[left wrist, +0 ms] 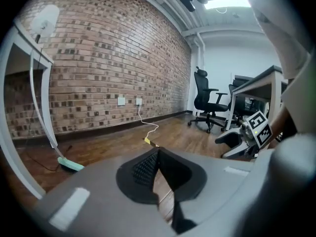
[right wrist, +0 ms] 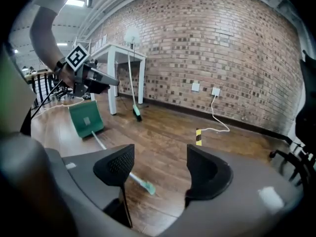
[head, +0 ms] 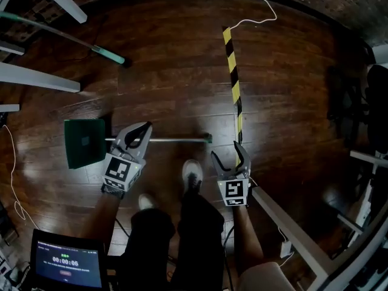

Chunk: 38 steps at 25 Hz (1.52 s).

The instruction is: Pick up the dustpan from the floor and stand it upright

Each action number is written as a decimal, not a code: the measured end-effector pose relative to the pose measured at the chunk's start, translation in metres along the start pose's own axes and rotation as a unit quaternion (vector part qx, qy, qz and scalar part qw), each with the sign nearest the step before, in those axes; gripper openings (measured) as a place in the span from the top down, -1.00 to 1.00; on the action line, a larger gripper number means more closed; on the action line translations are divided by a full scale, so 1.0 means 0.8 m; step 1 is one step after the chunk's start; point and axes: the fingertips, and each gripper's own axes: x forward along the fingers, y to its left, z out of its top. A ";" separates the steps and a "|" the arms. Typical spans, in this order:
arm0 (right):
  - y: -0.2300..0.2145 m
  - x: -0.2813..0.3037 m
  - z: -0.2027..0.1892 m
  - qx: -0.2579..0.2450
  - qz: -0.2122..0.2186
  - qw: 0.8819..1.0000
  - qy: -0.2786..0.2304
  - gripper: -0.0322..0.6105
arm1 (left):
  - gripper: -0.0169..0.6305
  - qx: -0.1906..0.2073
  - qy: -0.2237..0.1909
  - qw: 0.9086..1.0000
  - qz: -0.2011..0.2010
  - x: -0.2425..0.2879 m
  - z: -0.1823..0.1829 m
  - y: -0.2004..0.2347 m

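brick wall (right wrist: pixel 222 43); dark wood floor (head: pixel 170 59); white table (right wrist: pixel 123 50); office chair (left wrist: pixel 205 100)

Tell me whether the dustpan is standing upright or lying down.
Lying down. The dustpan rests on the wooden floor, its long handle stretched flat along the boards rather than pointing up.

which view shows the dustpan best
The head view: dustpan lies on the floor, pan and long handle seen from above. Right gripper view shows it smaller, handle partly behind a jaw; left gripper view misses it.
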 end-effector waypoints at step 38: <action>-0.038 0.127 -0.130 0.041 -0.142 0.989 0.013 0.65 | 0.94 0.010 -0.081 0.995 0.064 -0.013 -0.064 0.076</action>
